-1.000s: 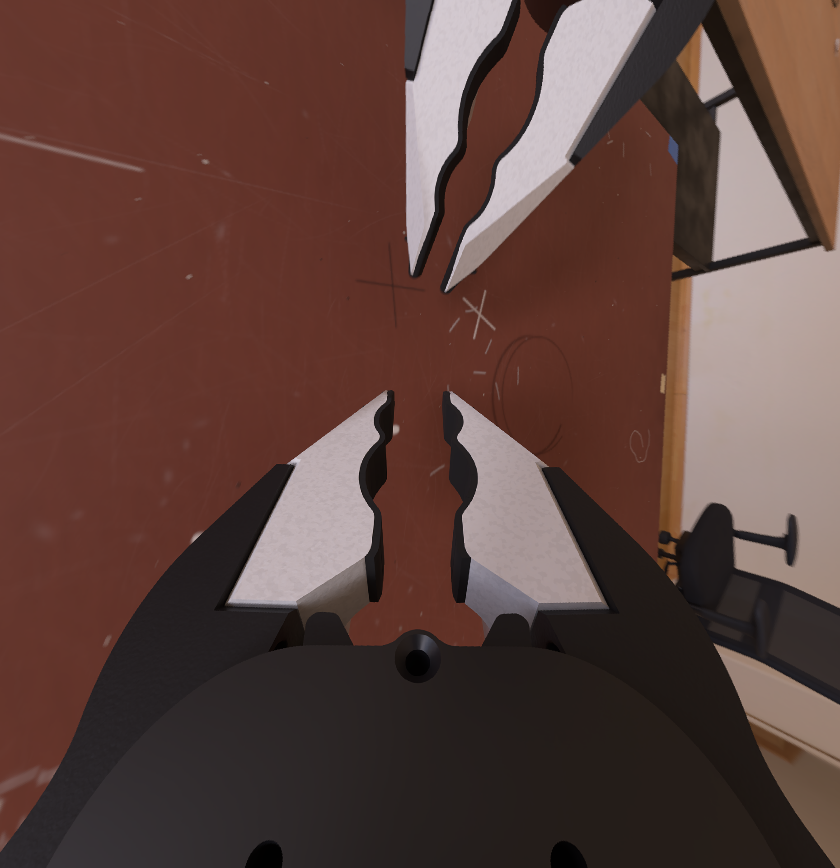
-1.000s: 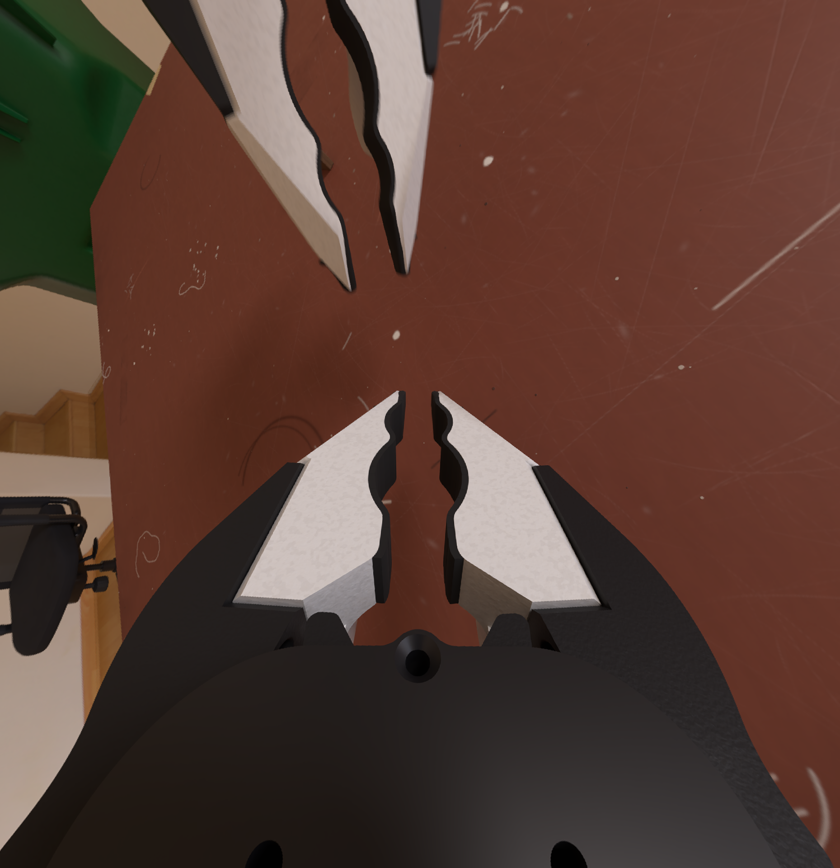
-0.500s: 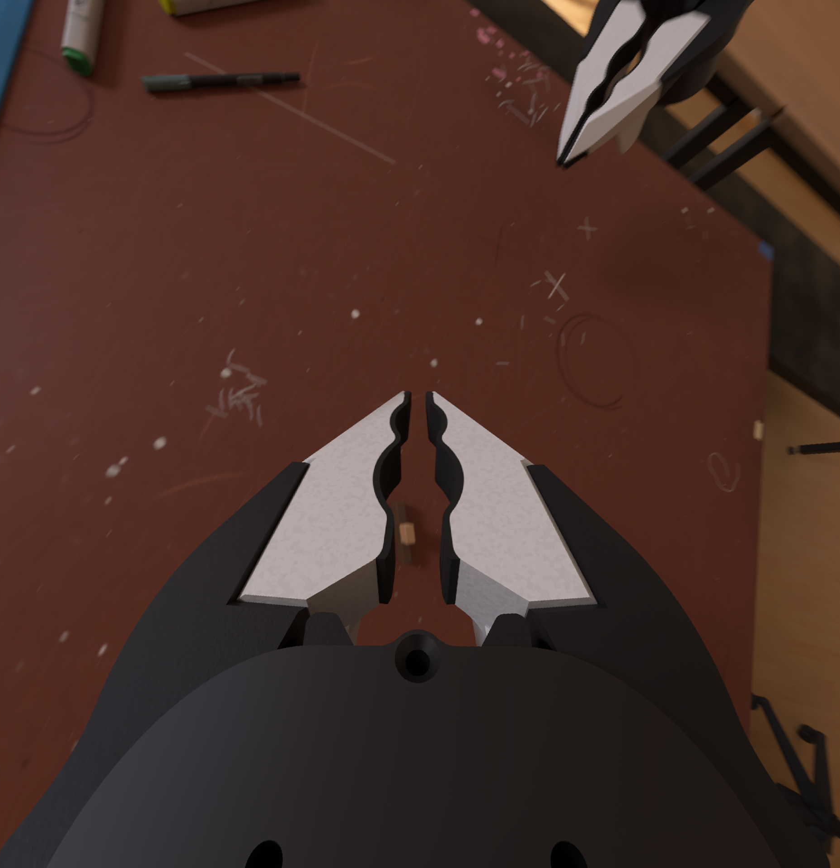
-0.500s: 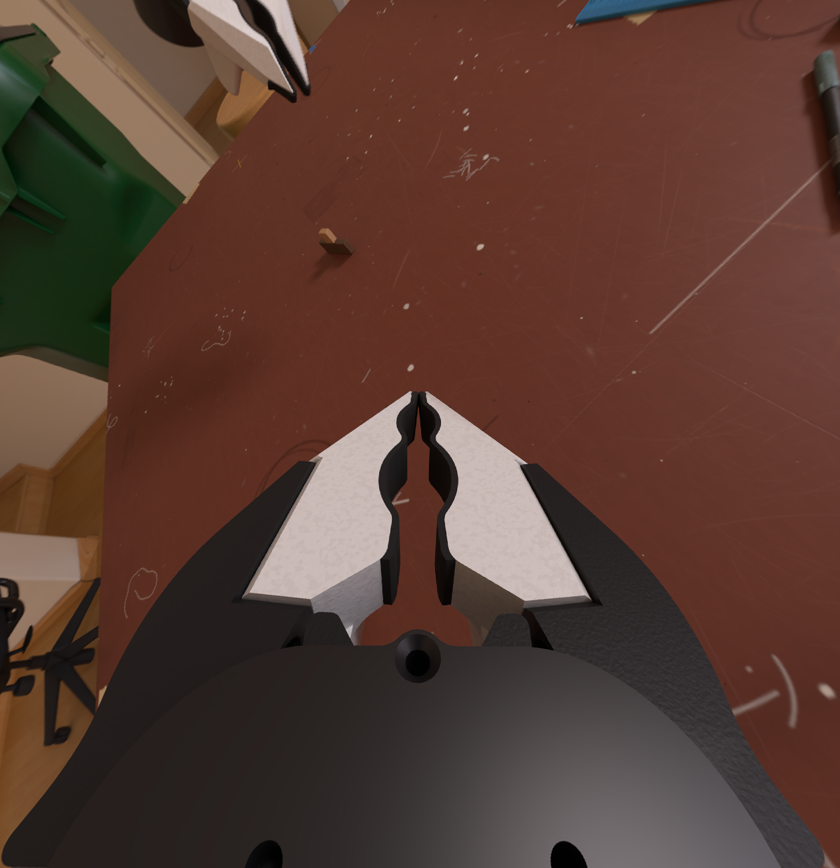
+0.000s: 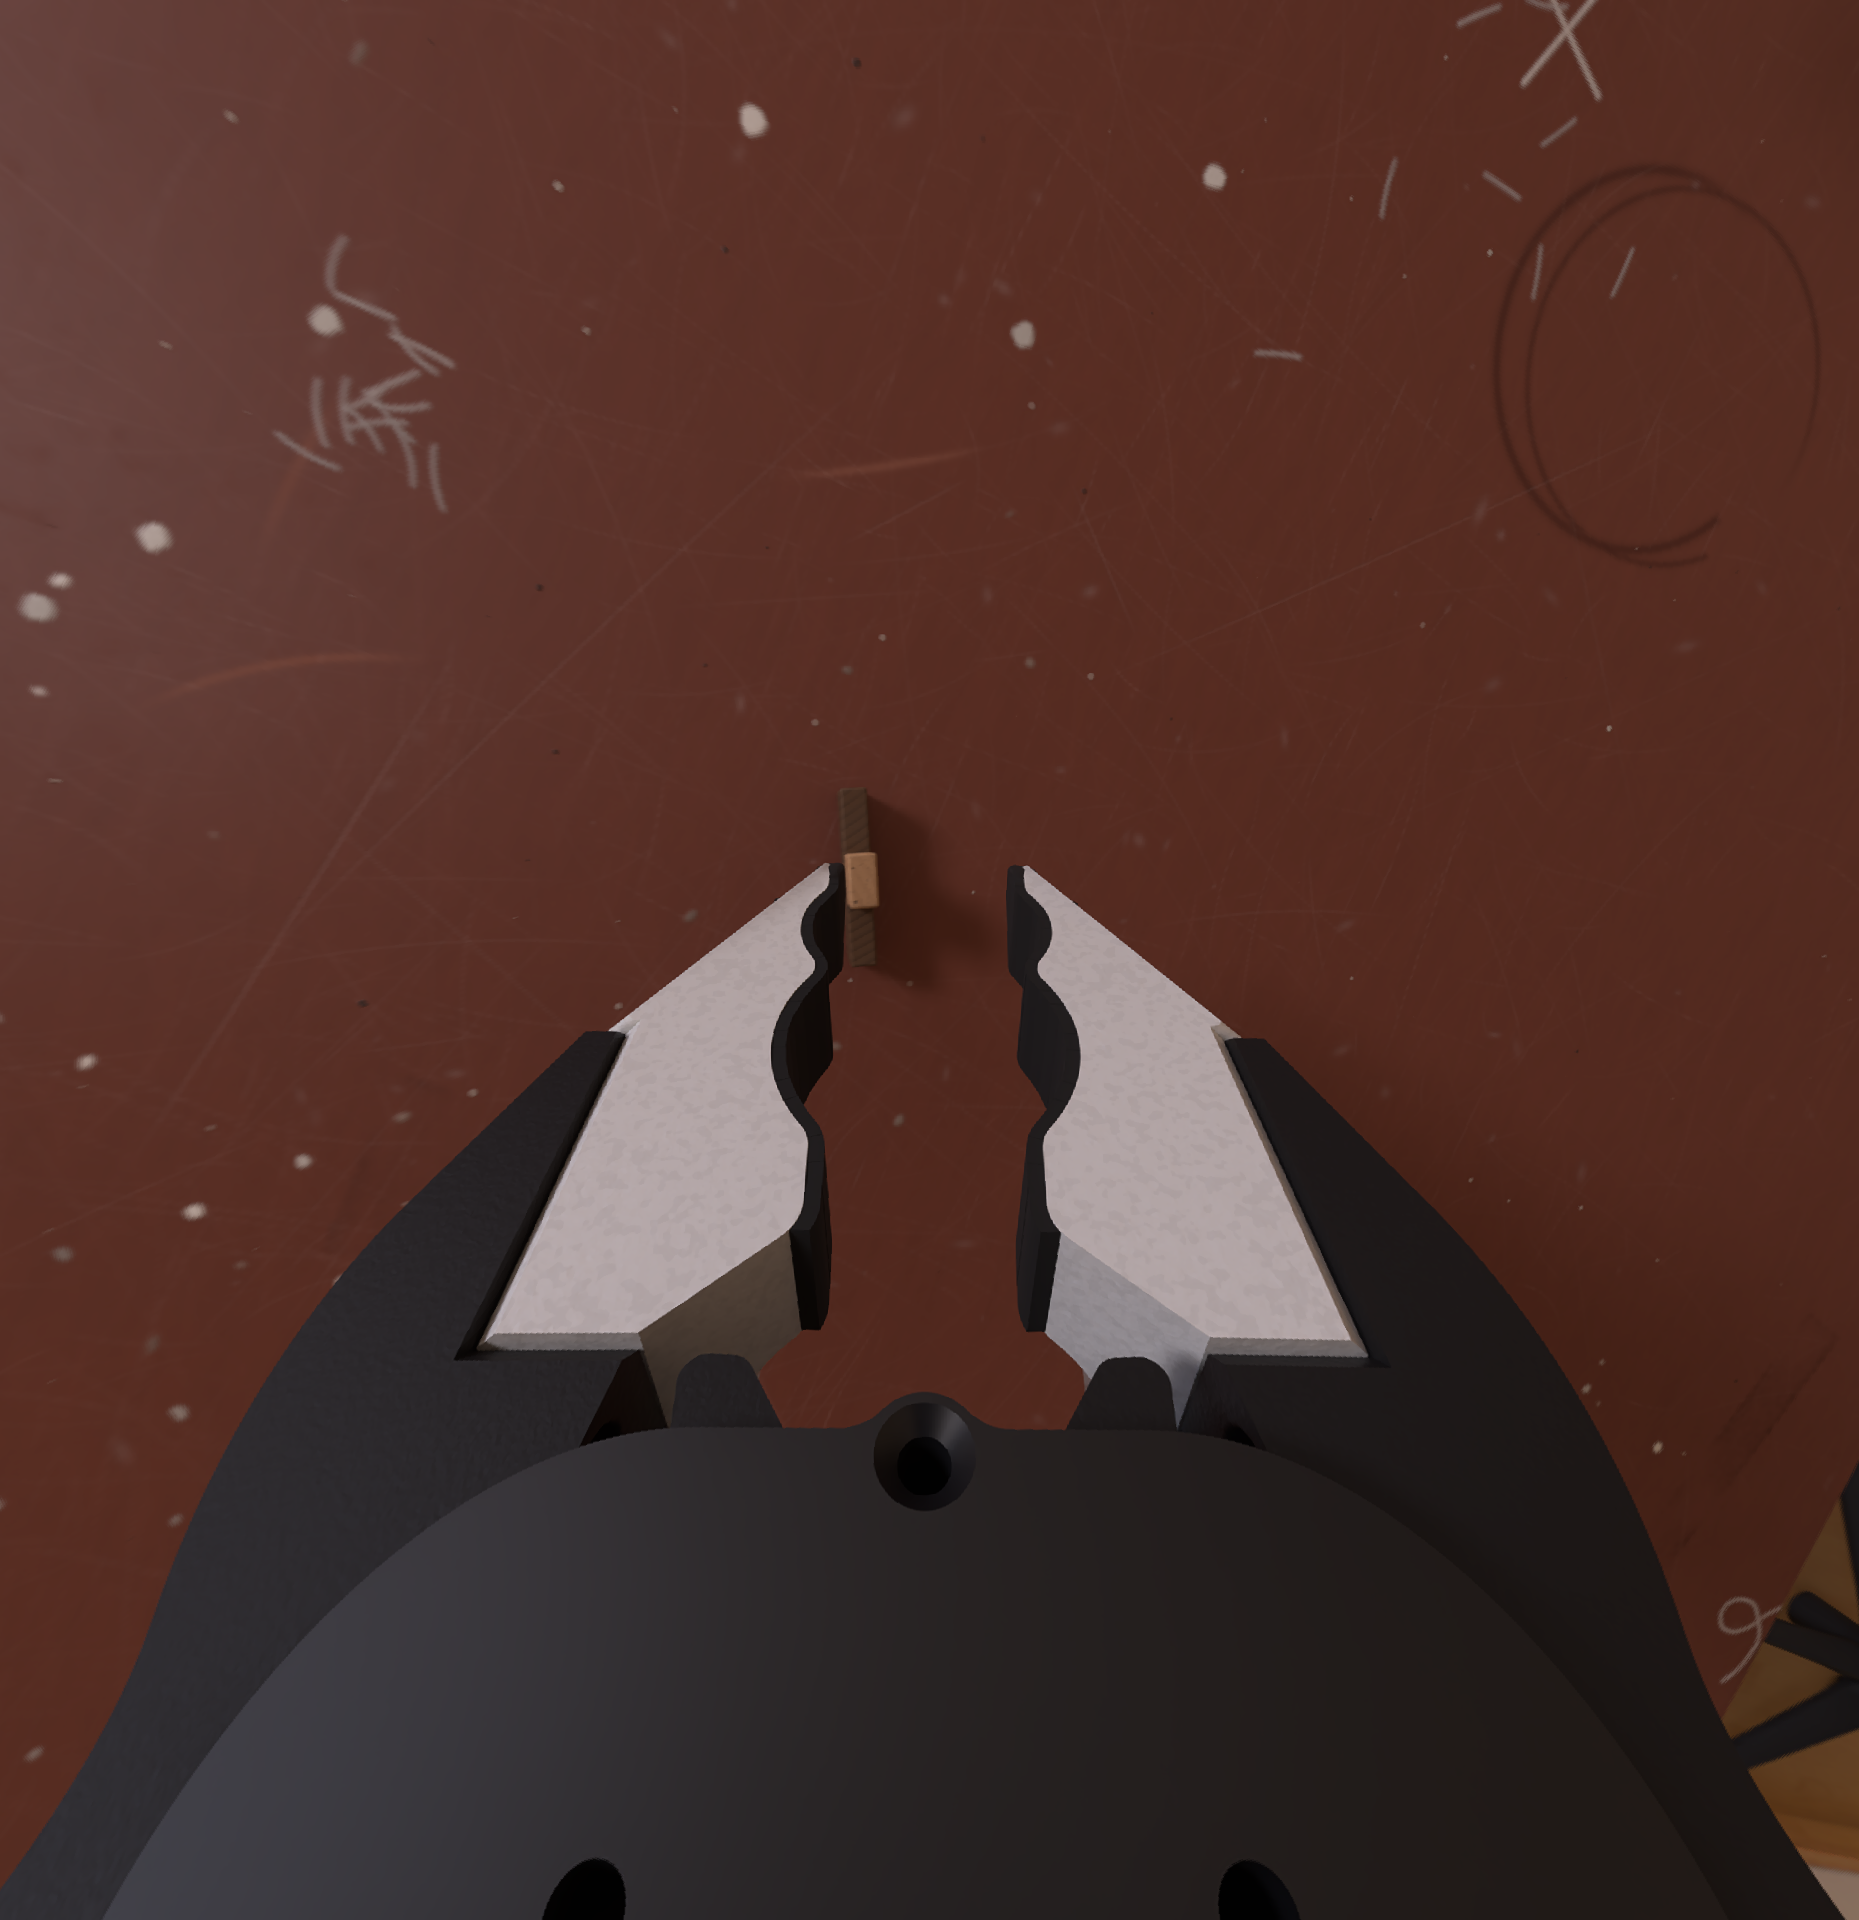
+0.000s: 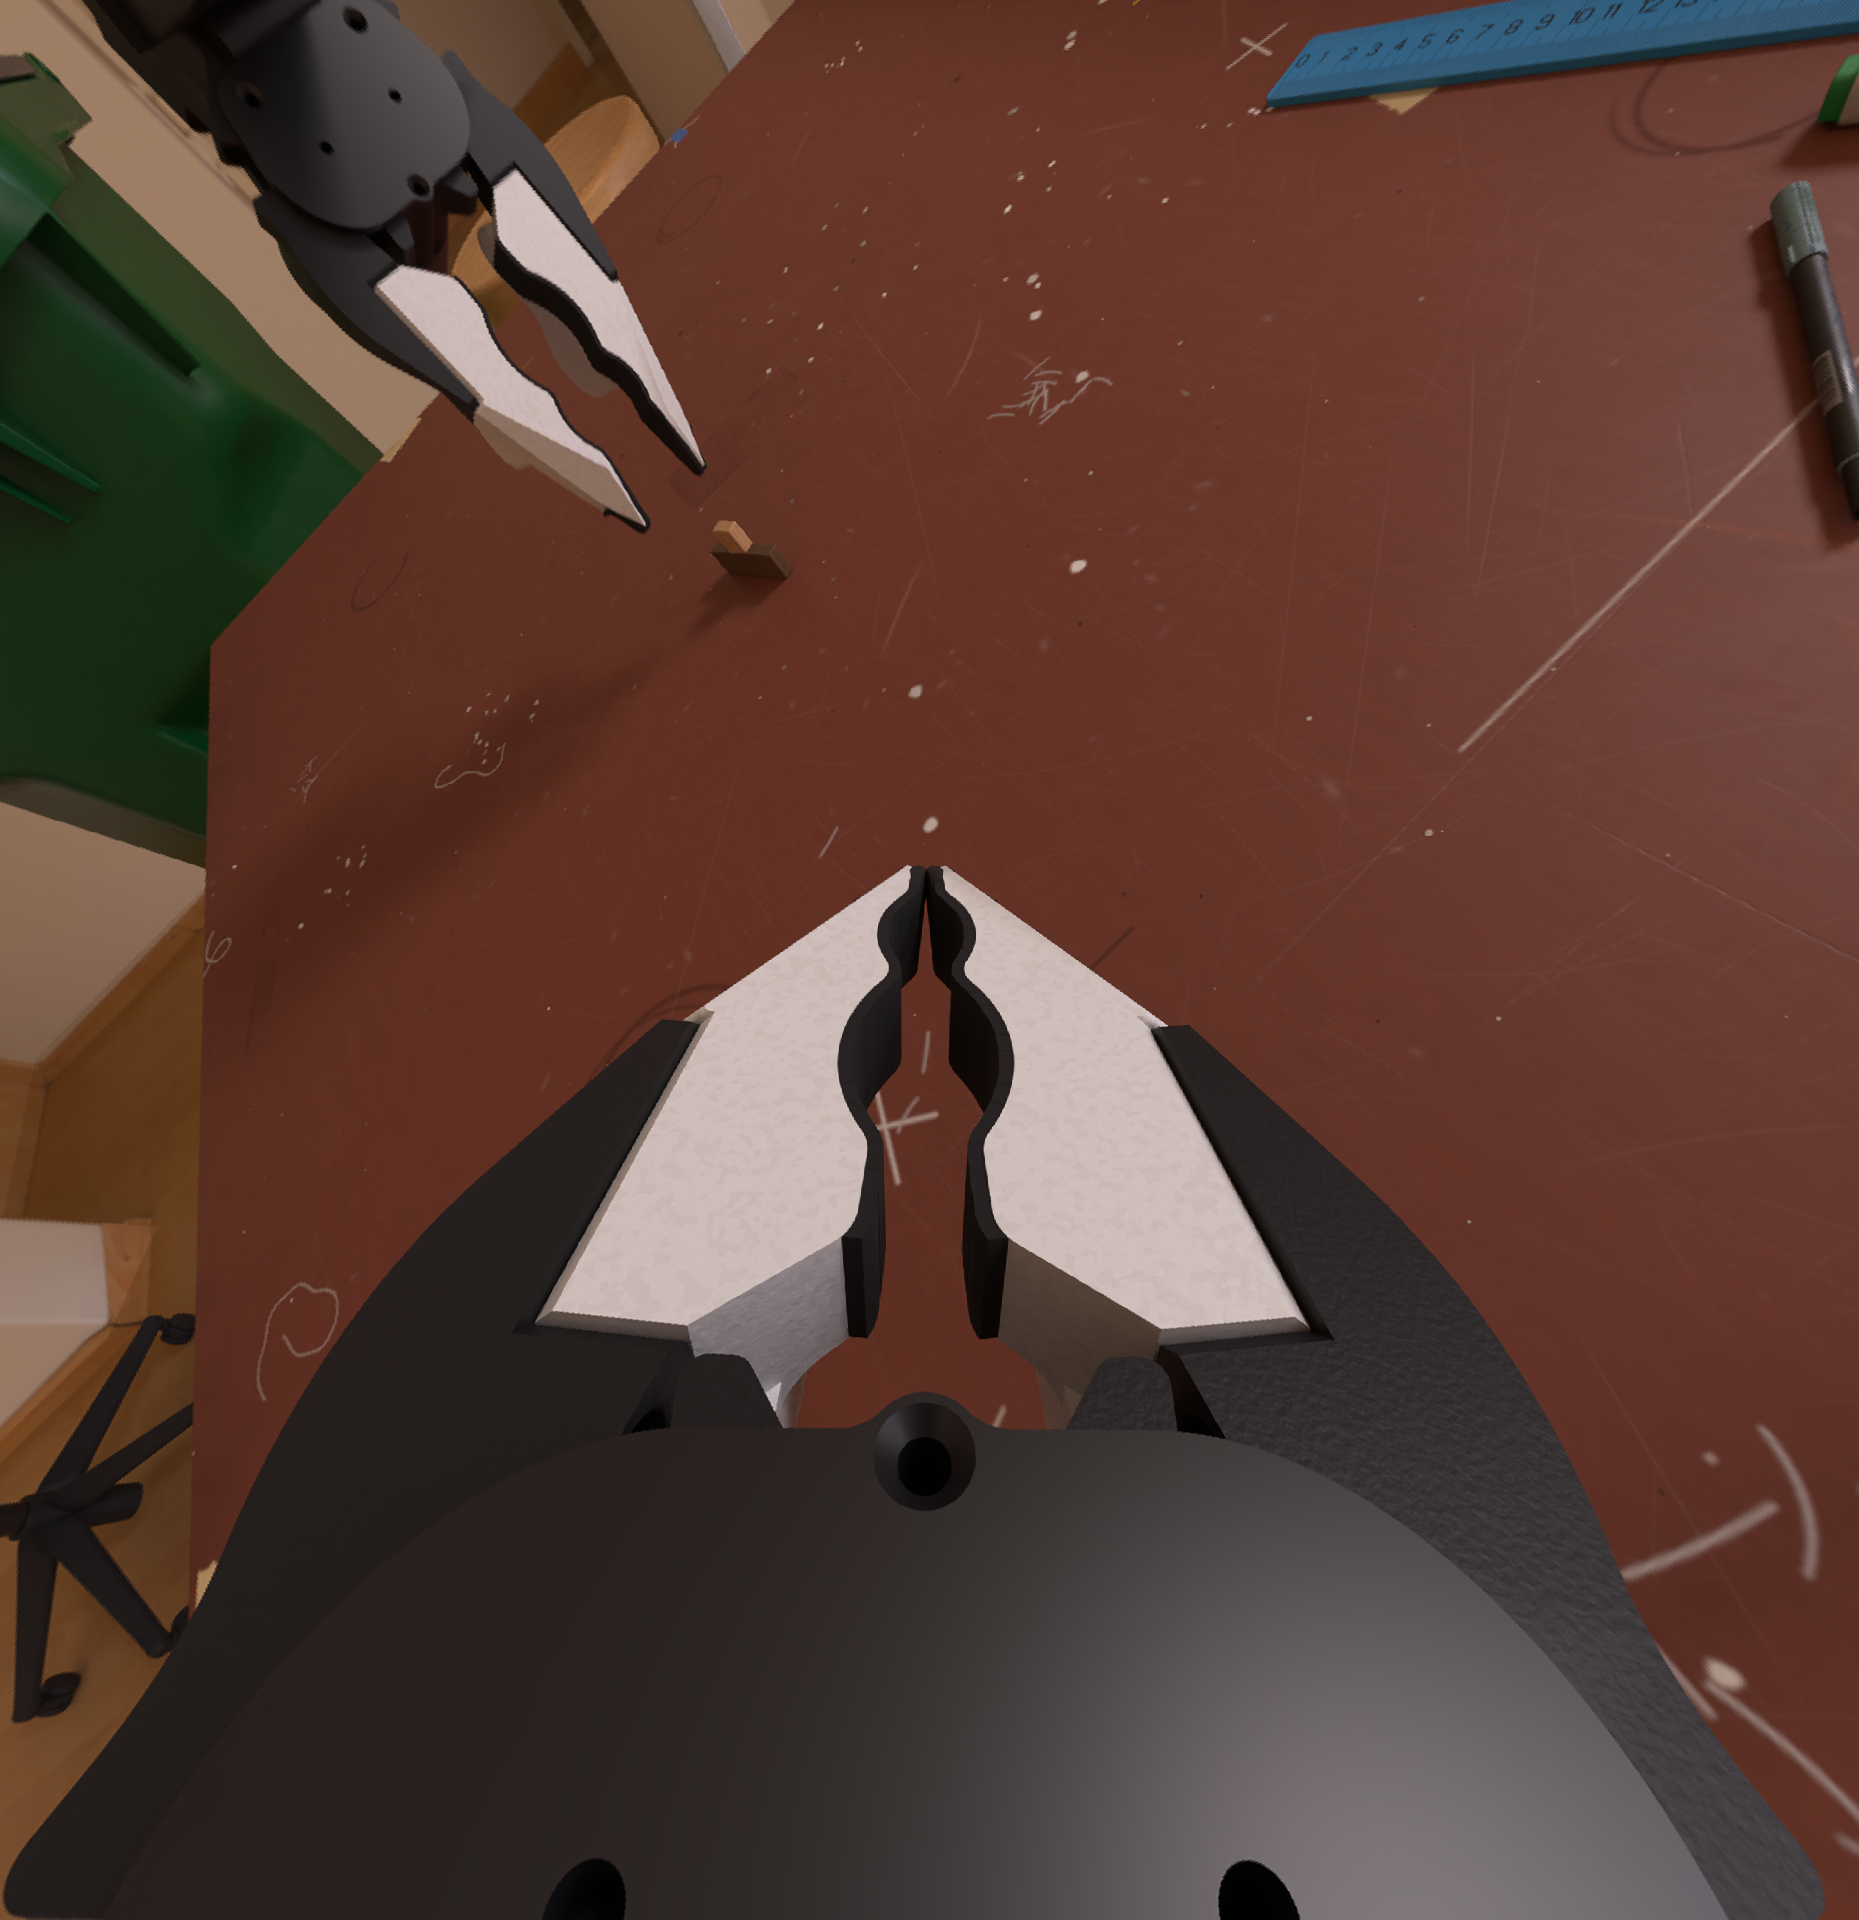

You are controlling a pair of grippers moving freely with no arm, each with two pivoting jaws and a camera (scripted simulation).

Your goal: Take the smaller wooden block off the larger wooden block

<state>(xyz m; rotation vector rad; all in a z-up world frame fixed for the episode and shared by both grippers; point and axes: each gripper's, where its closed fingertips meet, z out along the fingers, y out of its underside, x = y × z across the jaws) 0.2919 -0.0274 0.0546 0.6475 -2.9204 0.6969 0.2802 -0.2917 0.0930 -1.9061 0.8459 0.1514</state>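
Note:
A small light wooden block (image 5: 861, 880) sits on a longer, darker wooden block (image 5: 859, 940) on the red-brown table (image 5: 1112, 623). My left gripper (image 5: 923, 881) is open above the pair, which lies just inside its left fingertip. In the right wrist view the small block (image 6: 733, 536) on the dark block (image 6: 750, 562) lies far ahead, with the left gripper (image 6: 670, 494) open above and left of it. My right gripper (image 6: 925, 873) is shut and empty, well back from the blocks.
A dark marker pen (image 6: 1829, 348), a blue ruler (image 6: 1569, 47) and a green-capped marker (image 6: 1855, 94) lie at the table's far right. A green bin (image 6: 104, 468) and a chair base (image 6: 63, 1507) stand beyond the table's left edge.
My left gripper has opened wider and moved so the blocks sit at its fingertips. My right gripper has closed fully and drawn back from the blocks.

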